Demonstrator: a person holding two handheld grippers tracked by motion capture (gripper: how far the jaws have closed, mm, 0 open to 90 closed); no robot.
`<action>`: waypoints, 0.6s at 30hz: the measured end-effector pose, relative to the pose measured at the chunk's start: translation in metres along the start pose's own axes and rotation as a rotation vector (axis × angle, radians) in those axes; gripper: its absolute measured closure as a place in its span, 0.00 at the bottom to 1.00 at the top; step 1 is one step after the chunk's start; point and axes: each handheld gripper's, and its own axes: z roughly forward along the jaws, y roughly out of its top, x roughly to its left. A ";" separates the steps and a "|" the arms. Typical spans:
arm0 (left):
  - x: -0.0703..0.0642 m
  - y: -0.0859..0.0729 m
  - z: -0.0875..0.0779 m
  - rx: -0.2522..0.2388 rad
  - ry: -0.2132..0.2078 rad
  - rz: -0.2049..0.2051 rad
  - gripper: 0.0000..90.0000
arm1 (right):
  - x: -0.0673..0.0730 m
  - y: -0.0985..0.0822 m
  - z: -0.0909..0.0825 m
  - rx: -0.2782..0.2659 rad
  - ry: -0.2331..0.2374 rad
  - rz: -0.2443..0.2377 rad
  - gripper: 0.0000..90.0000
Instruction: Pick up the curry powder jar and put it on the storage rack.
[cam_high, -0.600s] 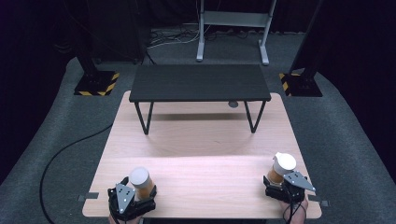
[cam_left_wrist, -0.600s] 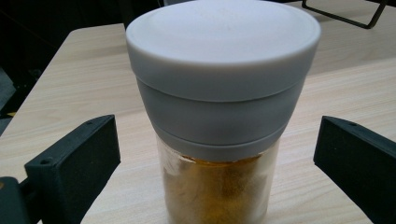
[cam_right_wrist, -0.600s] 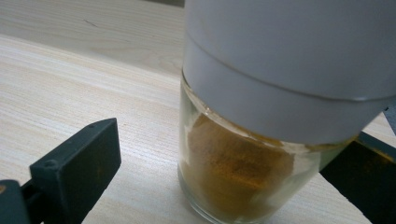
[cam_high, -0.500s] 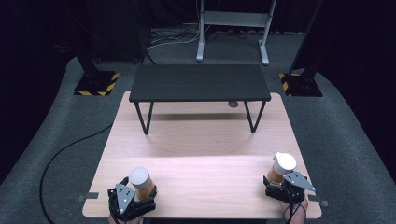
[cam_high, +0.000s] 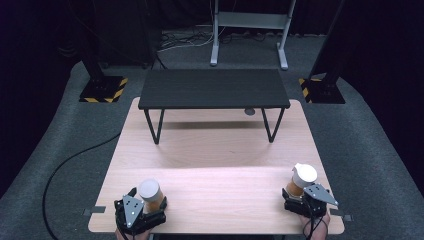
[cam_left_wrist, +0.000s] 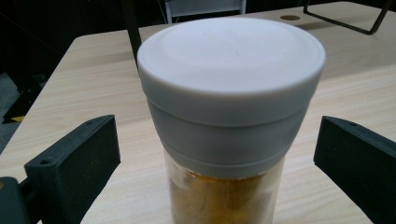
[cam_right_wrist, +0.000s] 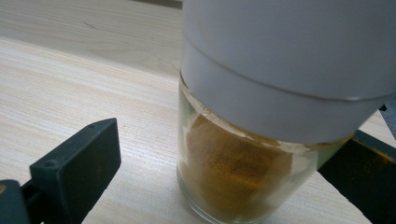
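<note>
Jars of orange powder stand at the near corners of the wooden surface (cam_high: 220, 165), the left jar (cam_high: 150, 194) between the wide left claw (cam_left_wrist: 217, 154) and the right jar (cam_high: 301, 181) between the wide right claw (cam_right_wrist: 224, 172), so I'd center each, then squeeze the glass below the lid.

Wooden table (cam_high: 220, 165) extends ahead of the grippers. Low black bench (cam_high: 214, 89) stands on its far part, well ahead. Black cable (cam_high: 65, 165) crosses grey carpet (cam_high: 370, 135) left of the left gripper.
</note>
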 end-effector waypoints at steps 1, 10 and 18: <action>0.000 0.000 0.000 0.000 0.000 0.000 0.00 | 0.000 0.000 0.000 0.000 0.000 0.000 0.00; -0.001 0.002 0.005 -0.029 0.019 0.002 0.00 | 0.001 0.000 0.000 -0.002 -0.002 -0.004 0.00; 0.000 0.004 0.005 -0.061 0.014 0.007 0.00 | 0.001 -0.001 -0.001 -0.005 -0.004 -0.003 0.00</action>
